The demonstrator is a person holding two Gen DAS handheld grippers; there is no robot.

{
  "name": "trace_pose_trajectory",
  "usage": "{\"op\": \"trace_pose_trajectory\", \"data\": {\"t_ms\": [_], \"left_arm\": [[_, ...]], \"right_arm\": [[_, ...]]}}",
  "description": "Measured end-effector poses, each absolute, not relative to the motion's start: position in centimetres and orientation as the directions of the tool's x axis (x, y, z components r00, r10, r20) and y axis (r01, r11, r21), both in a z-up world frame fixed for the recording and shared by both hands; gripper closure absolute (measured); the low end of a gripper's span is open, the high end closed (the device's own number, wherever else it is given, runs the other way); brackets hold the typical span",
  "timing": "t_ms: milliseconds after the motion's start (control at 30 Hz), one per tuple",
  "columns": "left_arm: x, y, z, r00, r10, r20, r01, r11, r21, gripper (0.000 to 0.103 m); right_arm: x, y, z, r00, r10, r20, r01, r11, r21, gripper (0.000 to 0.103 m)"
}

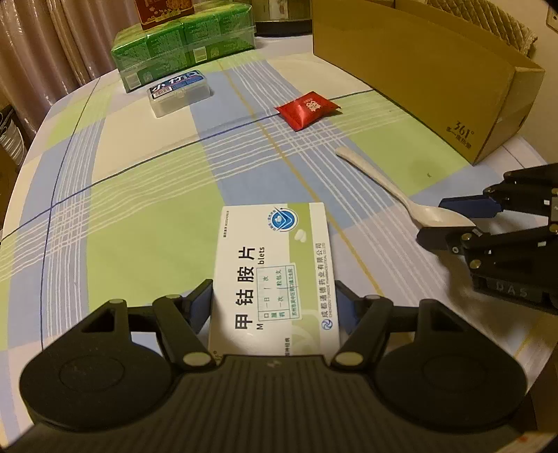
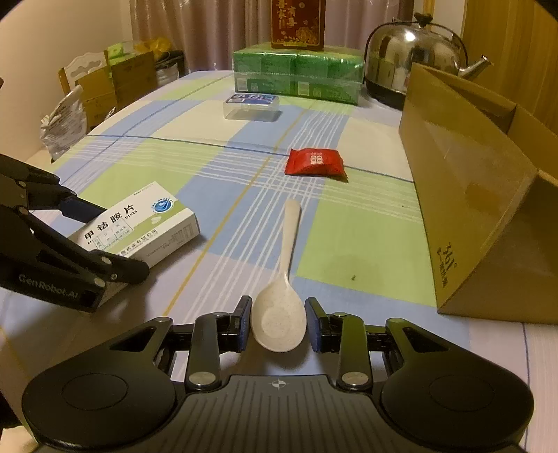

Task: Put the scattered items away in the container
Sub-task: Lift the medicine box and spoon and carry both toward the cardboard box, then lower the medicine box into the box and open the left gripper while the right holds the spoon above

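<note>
A white medicine box [image 1: 273, 275] lies on the checked tablecloth between the fingers of my left gripper [image 1: 273, 296], which is closed against its sides; it also shows in the right wrist view [image 2: 139, 226]. A white spoon [image 2: 282, 278] lies with its bowl between the fingers of my right gripper [image 2: 278, 320], which stand a little apart from it, open. The spoon also shows in the left wrist view [image 1: 394, 191]. A red packet [image 2: 315, 163] and a clear plastic case [image 2: 251, 106] lie farther off. The brown cardboard box [image 2: 470, 195] stands at the right.
A green shrink-wrapped pack [image 2: 296, 75] with a red carton [image 2: 298, 22] on top stands at the far end. A steel kettle [image 2: 415, 59] sits behind the cardboard box. Bags and cartons [image 2: 104, 87] stand beyond the table's left edge.
</note>
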State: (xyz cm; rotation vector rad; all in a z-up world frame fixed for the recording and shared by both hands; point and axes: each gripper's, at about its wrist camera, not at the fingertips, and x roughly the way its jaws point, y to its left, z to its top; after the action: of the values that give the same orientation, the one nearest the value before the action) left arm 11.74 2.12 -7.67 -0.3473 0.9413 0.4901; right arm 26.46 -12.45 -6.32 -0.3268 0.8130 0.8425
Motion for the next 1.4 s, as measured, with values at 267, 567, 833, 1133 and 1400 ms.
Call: {"op": "trace_pose_trajectory", "data": {"t_ms": [267,567,833,1133,1400], "left_arm": [[11.2,1.6,-6.7,0.499,0.254,-0.829,-0.542,0.838,-0.070,0.036],[10.6,0.6,-5.4,0.508,0.263,-0.820,-0.541,0.838,-0.066,0.036],[10.2,-0.1,-3.5,0.519,0.281,-0.807,-0.534,0.844,-0.050,0.036],[10.9,-1.1,-0.6,0.552,0.298,-0.779,-0.520,0.853,-0.042,0.036],[13.1,-1.9,2.4,0.591,0.306,-0.746,-0.493,0.869,-0.034,0.036]], "right_arm": [[25.7,-12.9,-5.3,0.411,0.544,-0.732,-0.770,0.637,0.041,0.074],[25.0,-13.7,-3.6,0.437,0.560,-0.704,-0.771,0.636,0.026,0.074],[24.4,-14.8,-1.6,0.470,0.573,-0.672,-0.764,0.646,0.016,0.074],[24.3,-16.4,1.9,0.526,0.592,-0.610,-0.750,0.661,-0.004,0.074],[24.9,-18.2,5.0,0.579,0.599,-0.553,-0.731,0.682,-0.026,0.074]]}}
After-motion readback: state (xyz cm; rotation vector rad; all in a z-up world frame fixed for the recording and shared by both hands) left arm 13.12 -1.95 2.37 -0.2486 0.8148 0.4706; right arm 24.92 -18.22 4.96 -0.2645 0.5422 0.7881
